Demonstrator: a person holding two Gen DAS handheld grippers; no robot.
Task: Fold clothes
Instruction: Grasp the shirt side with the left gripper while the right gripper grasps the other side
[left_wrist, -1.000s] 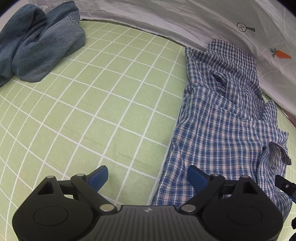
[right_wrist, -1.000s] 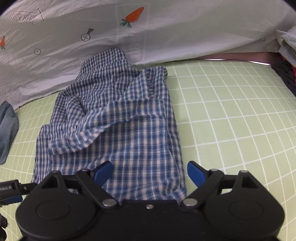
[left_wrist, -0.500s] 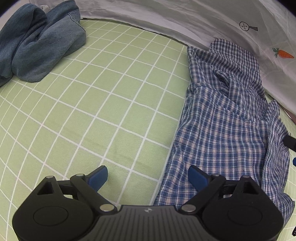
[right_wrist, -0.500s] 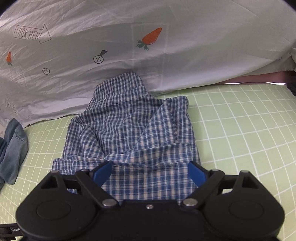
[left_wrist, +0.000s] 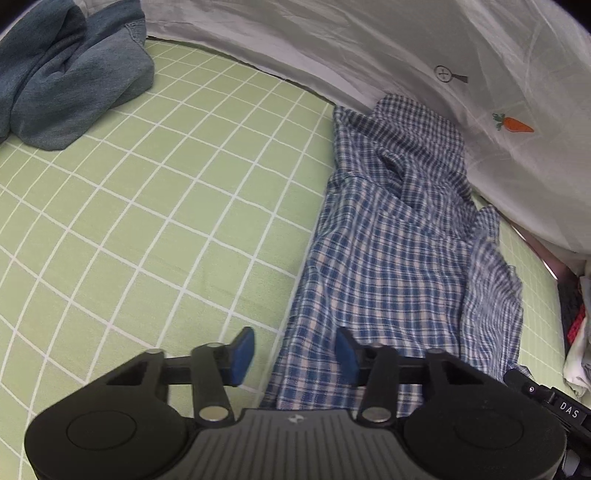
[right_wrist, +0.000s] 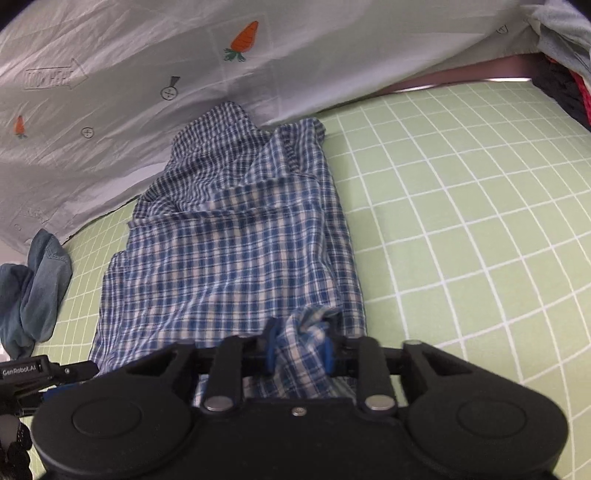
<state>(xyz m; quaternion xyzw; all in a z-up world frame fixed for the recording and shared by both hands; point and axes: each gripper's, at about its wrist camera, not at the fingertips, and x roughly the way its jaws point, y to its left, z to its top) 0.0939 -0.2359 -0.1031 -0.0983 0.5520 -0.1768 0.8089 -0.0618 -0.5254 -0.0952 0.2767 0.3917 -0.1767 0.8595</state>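
At the plaid shirt's (right_wrist: 236, 258) hem, right gripper (right_wrist: 299, 350) now closing on fabric, left gripper (left_wrist: 293, 356) narrowing, unclamped

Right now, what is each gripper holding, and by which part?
Right gripper pinches the plaid shirt's near hem; left gripper is closing, not yet gripping.

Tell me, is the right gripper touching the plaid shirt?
Touching. The right wrist view shows the right gripper closing its jaws on a bunched fold of the shirt.

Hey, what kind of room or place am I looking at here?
Most likely a bedroom, on a bed: a green grid-patterned sheet, a white carrot-print quilt along the far edge, and a blue plaid shirt with denim clothing laid out for folding.
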